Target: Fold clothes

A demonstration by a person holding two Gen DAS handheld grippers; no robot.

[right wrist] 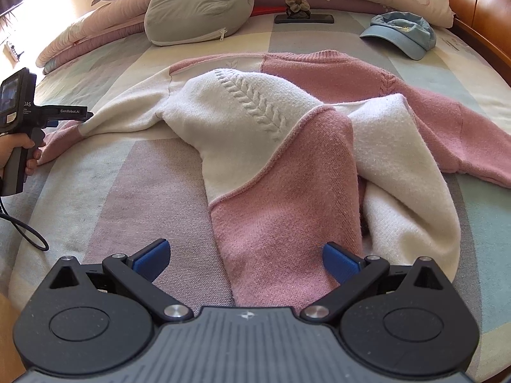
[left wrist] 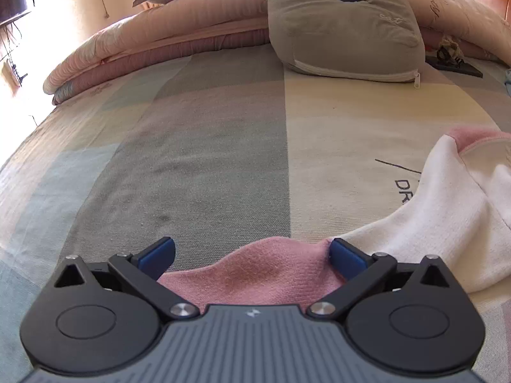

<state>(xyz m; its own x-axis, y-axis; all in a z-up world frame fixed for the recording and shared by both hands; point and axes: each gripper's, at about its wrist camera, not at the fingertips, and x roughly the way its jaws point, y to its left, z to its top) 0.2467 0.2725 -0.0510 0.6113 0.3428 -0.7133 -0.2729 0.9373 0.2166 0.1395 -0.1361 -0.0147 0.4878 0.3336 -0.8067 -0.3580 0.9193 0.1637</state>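
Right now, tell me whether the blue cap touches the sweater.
Apart. The right wrist view shows the blue cap lying beyond the sweater, with a strip of bare bedsheet between them.

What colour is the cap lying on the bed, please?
The cap is light blue, seen best in the right wrist view.

A: Where is the bed free?

B: Left of the sweater [right wrist: 287, 146] the striped sheet [right wrist: 134, 191] lies bare from the near edge to the far bedding; in the left wrist view that open stretch runs ahead of the left gripper [left wrist: 252, 257].

A: And what blocks the way?

B: Far left, the rolled quilt [left wrist: 153, 48] and the grey cushion [right wrist: 198, 3]. Far middle, a dark phone [right wrist: 305, 18]. Far right, a blue cap [right wrist: 402, 33], with the wooden bed frame [right wrist: 479, 22] behind it. A cable loop [right wrist: 28, 233] hangs near left.
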